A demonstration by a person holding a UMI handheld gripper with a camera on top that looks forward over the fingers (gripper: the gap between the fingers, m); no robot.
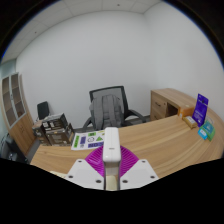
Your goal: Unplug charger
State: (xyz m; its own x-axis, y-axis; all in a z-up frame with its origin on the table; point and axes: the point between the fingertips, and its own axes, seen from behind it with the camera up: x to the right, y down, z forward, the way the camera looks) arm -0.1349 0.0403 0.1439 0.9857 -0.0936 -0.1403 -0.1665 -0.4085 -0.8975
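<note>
A white block-shaped charger point(112, 143) stands upright between my gripper's point(112, 160) two fingers. The purple pads point(95, 158) press against it from both sides, so the gripper is shut on it. The charger is held up in the air above the wooden desk point(150, 140), well clear of its surface. No socket or cable shows in the view; the charger's lower end is hidden between the fingers.
A black office chair point(108, 105) stands behind the desk. Printed sheets point(88, 138) lie on the desk ahead. A blue box point(202, 108) and small items stand at the right. A wooden cabinet point(172, 102) is at the back right, and a side table point(52, 128) at the left.
</note>
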